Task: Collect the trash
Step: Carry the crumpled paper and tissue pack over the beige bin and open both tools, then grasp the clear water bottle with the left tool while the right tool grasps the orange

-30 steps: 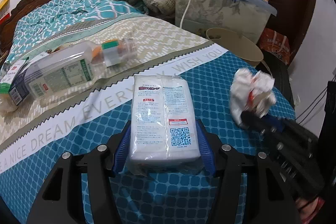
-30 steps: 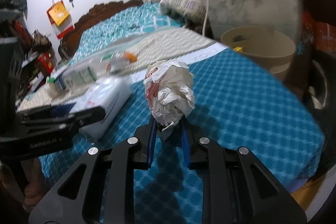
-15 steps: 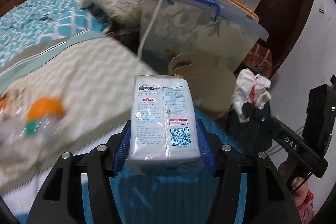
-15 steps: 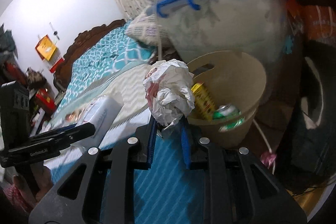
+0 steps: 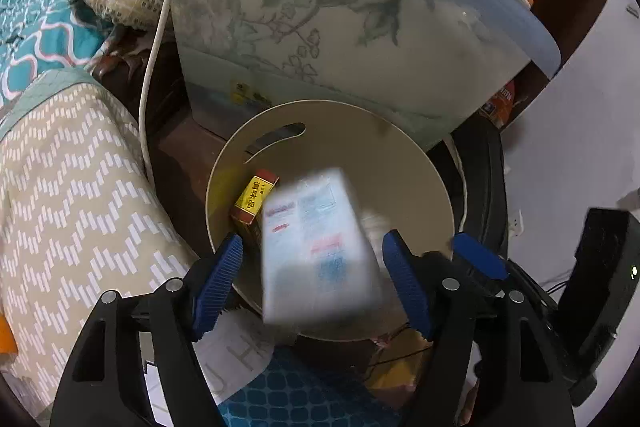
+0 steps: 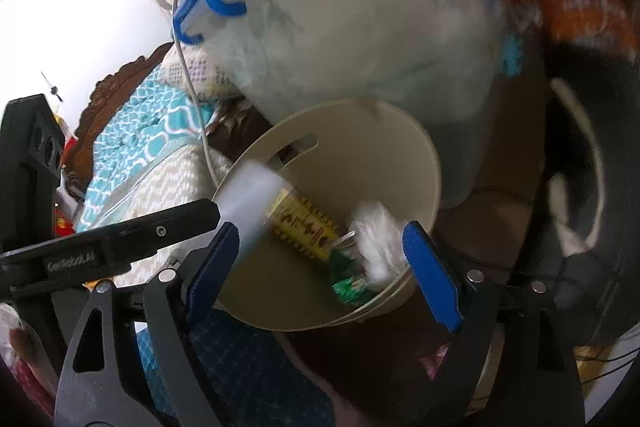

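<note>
Left wrist view: left tool [image 5: 312, 277] open, pack [image 5: 318, 247] blurred, free between fingers above bin [image 5: 432, 183]. Right tool [image 6: 320, 265] open; paper wad [image 6: 376, 239] in bin. Pack looks light, soft; grip the long sides.

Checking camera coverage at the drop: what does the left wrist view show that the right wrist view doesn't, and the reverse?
Left wrist only: the white packet's printed face, blurred, between the open left hand-held gripper fingers. Right wrist only: the crumpled paper and a green can inside the bin, ahead of the open right hand-held gripper. Both: the beige trash bin, yellow box and lidded storage tub.
</note>
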`<state>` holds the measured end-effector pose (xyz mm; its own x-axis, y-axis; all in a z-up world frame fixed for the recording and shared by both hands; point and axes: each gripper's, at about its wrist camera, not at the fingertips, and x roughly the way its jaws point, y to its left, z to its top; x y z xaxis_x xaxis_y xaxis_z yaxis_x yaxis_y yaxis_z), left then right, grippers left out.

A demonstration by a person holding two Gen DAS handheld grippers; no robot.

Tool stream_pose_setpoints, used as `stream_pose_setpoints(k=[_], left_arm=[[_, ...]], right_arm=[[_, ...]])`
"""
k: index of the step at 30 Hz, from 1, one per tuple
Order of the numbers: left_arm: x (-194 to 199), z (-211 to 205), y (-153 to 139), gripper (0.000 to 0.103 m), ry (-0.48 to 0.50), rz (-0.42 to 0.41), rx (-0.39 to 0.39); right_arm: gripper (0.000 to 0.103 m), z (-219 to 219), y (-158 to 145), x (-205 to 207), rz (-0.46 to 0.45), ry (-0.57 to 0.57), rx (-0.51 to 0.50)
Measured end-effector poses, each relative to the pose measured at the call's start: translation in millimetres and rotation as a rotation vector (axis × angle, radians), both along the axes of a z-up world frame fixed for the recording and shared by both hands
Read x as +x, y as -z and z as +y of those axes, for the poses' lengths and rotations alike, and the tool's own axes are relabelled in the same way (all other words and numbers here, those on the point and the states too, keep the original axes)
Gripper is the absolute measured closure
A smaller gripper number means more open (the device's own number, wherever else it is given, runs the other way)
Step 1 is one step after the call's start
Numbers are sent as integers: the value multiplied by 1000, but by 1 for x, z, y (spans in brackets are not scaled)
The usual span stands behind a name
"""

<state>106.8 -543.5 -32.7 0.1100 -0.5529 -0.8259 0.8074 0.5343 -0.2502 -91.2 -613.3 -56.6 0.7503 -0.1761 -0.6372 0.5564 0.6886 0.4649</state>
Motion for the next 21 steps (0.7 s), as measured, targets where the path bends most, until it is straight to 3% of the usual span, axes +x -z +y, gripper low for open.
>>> stream_pose_setpoints(k=[5,11,14,18,21], left_arm=[[-5,39,-33,32,-10,-19,-96],[-12,159,-79,31,-78,-114,-227],[-7,240,-89,30,-176,-133,-268],[15,363,-86,30,-384,-118,-279],[35,445,-63,31,-566,-23,-262]], right_arm=[[19,6,-21,-21,-74,51,4],[24,50,-42,-13,-123,-58,34],[32,81,-50,14,-142,-163,79],[37,136,-60,65,-161,-328,115],[45,180,-61,116,-148,-445,136]])
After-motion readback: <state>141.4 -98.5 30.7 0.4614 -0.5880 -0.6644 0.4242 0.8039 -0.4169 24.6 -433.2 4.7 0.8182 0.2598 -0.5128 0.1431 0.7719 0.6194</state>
